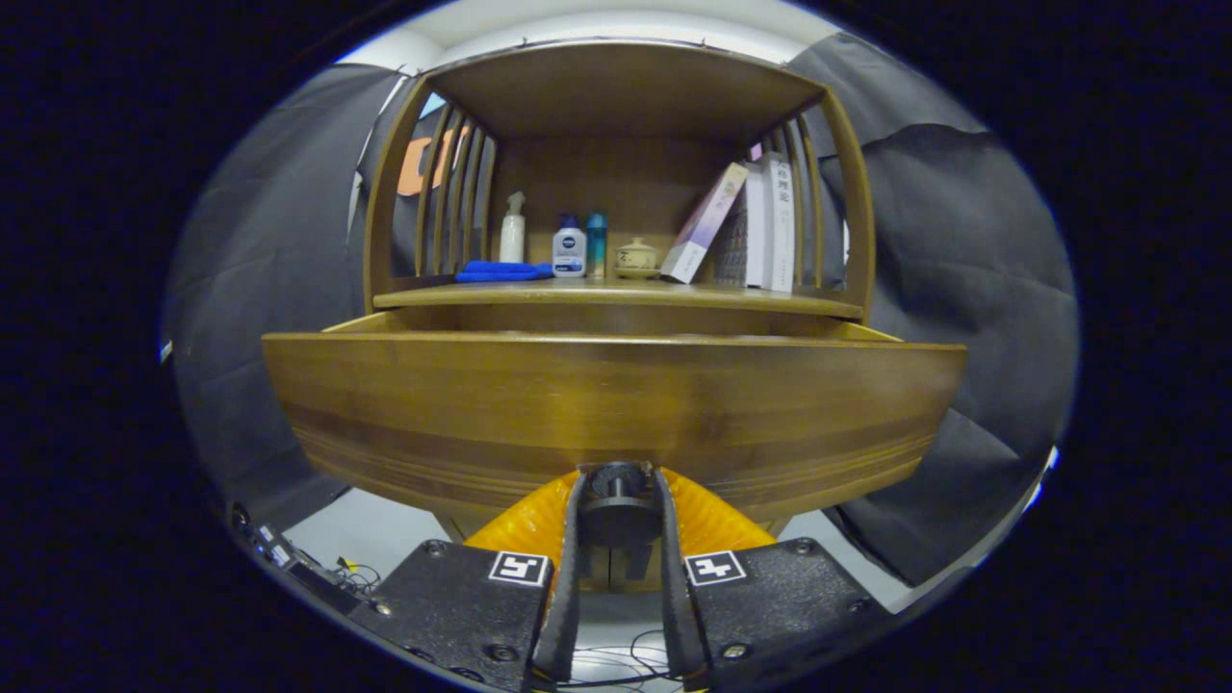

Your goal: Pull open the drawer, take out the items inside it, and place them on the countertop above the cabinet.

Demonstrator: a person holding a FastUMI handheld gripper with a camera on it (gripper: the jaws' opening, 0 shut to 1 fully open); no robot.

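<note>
The wooden drawer (616,404) stands pulled out from the cabinet, its broad front panel facing me just beyond the fingers. A dark round knob (618,493) sits low on that panel. My gripper (618,486) is shut on the knob, with one yellow-backed finger (568,539) pressing on each side. The drawer's inside is hidden behind its front panel. Above it runs the countertop (616,296) of the cabinet.
On the countertop, under a wooden roof with slatted sides, stand a white spray bottle (513,229), a white and blue bottle (569,246), a teal bottle (597,244), a small lidded pot (636,257), a blue cloth (500,272) and leaning books (746,226). Cables (356,576) lie on the floor below.
</note>
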